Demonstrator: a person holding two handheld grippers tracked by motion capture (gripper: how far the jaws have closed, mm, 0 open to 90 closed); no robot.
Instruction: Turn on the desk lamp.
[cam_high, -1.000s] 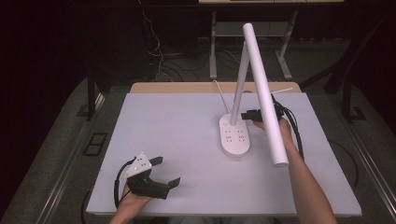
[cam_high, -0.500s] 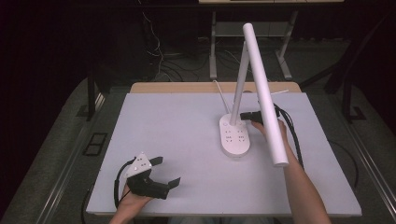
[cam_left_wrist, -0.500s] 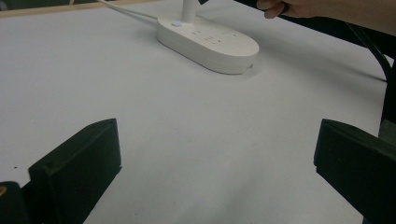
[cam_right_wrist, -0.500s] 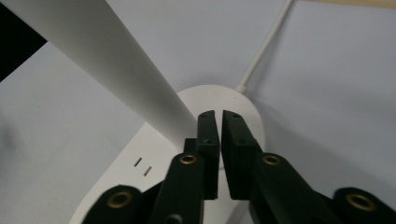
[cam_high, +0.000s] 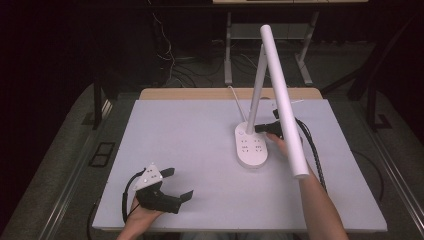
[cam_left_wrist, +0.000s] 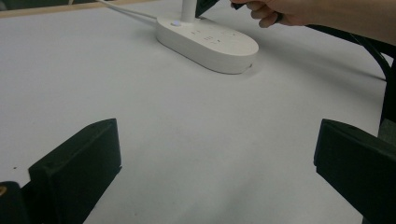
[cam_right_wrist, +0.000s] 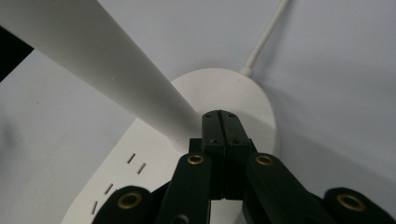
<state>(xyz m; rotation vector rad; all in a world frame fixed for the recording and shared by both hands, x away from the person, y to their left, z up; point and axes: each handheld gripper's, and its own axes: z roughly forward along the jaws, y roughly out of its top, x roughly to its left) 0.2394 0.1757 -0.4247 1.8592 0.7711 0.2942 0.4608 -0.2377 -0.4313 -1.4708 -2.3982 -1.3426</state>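
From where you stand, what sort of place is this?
Probably a lab or studio bench for recording hand work. A white table carries just one desk lamp, cables trail over the dark floor behind, and a person works with a handheld gripper in each hand.

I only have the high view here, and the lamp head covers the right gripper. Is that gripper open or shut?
Observer: Shut. The right gripper has its jaws pressed together, with nothing between them.
Operator: Where are its tips?
Observer: Over the lamp base, right beside the foot of the stem. I can't tell whether they touch.
Operator: Anything there to press?
Observer: A small round button sits on the base by the stem.
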